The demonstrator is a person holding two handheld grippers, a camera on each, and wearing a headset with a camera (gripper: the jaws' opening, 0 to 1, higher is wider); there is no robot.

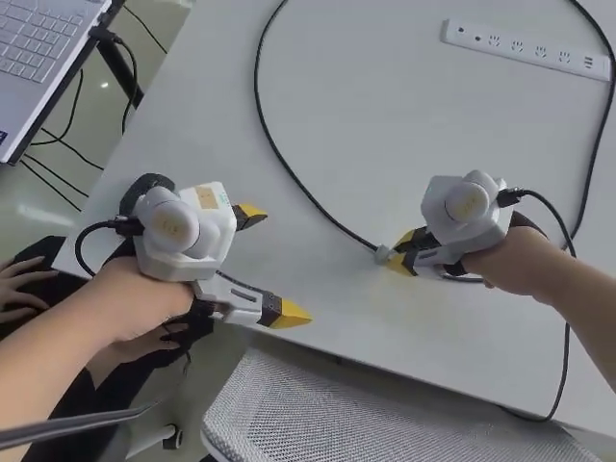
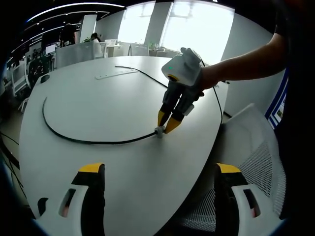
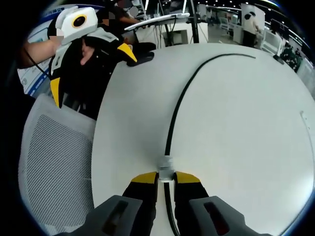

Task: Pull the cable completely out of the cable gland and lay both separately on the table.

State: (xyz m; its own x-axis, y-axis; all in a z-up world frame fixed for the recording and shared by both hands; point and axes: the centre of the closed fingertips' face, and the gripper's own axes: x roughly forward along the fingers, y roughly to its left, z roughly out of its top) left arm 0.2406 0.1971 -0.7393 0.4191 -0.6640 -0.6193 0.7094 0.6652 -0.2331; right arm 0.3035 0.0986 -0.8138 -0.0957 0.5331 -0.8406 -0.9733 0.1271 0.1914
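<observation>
Right hand-held gripper (image 3: 168, 178) rests low over the white counter (image 1: 404, 115) with its yellow-tipped jaws drawn nearly together, and the thin black cable (image 3: 170, 132) runs straight down the narrow gap between them, so the jaws appear clamped on it. Just ahead of those tips, touching or almost touching them, sits the small light-grey cable gland (image 3: 165, 166), threaded on the cable, which enters it on the far side and leaves it toward the jaws. Beyond the gland the cable lies flat on the counter and sweeps away in a long curve toward the far edge. In the head view this gripper sits at the right near the counter's front edge, the person's hand wrapped behind it, and the gland shows as a pale stub at its jaw tips. Left hand-held gripper (image 1: 270, 264) is held at the counter's near left edge, well apart from the gland, with its two yellow-tipped jaws spread wide and nothing between them. In the left gripper view its jaws stand far apart at the bottom, and they point across the bare counter at the gland and the other gripper's tips pinched beside it. A white power strip (image 1: 525, 46) lies at the far right of the counter, a silver laptop (image 1: 38, 48) stands off to the left, and a grey mesh chair (image 1: 366, 414) sits below the front edge.
</observation>
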